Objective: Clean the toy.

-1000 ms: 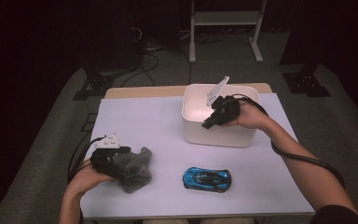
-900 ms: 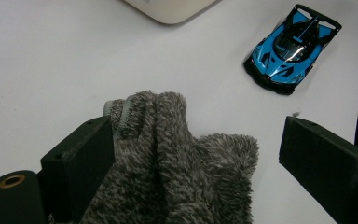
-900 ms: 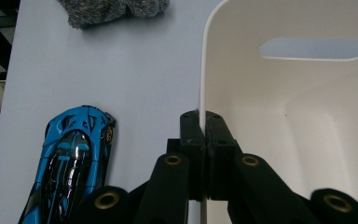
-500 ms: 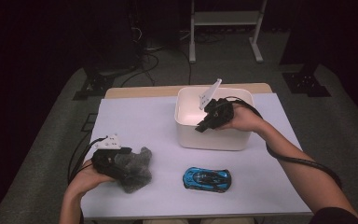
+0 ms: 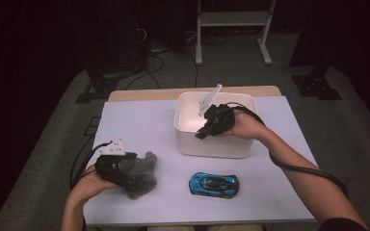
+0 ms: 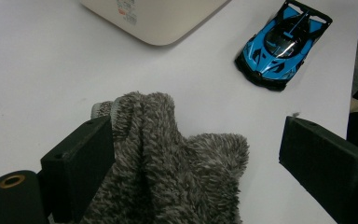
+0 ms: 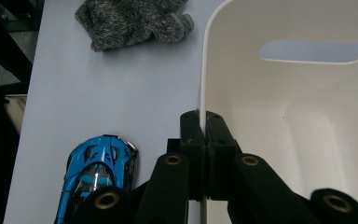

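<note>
A white plastic bin (image 5: 221, 147) stands at the table's middle right. My right gripper (image 5: 203, 133) reaches in over its near-left rim, and in the right gripper view my right gripper (image 7: 200, 133) is shut on the bin's thin rim (image 7: 201, 70). A grey fuzzy sock (image 5: 142, 174) lies at the front left. My left gripper (image 5: 125, 174) rests against it. In the left gripper view my left gripper (image 6: 200, 158) is open wide with the sock (image 6: 168, 163) between the jaws, touching only the left one. A blue toy car (image 5: 213, 185) sits in front of the bin.
A pale sheet covers the table (image 5: 139, 125). The bin's inside wall (image 7: 284, 121) is bare, with a handle slot (image 7: 317, 50) on the far side. The car (image 6: 279, 44) lies to the right beyond the sock. Cables trail off the table's left edge (image 5: 79, 161).
My right gripper has dragged the bin a little to the left across the table, still shut on its rim. The left gripper, the sock and the car have not moved.
</note>
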Available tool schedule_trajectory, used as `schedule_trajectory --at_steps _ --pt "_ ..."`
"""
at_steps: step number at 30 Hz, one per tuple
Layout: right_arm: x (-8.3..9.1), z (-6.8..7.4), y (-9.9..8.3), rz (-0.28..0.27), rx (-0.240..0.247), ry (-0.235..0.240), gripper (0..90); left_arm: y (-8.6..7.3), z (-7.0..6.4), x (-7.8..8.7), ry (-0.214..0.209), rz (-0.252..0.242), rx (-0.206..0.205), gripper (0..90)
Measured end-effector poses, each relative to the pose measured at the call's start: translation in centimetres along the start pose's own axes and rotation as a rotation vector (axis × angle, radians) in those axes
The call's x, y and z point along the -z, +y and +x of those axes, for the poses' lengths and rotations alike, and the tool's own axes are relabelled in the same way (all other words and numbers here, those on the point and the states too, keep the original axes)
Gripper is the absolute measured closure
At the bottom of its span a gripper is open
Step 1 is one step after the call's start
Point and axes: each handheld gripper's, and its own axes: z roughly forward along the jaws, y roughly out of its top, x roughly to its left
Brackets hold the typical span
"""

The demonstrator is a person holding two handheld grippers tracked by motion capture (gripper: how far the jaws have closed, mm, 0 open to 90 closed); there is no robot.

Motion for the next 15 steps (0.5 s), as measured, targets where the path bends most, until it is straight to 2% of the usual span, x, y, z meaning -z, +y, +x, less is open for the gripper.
schedule_trajectory --at_steps 15 --pt "-0.93 0.99 0.93 -0.003 0.013 0.018 86.8 -0.01 -0.22 0.01 -0.004 0.005 -0.007 9.7"
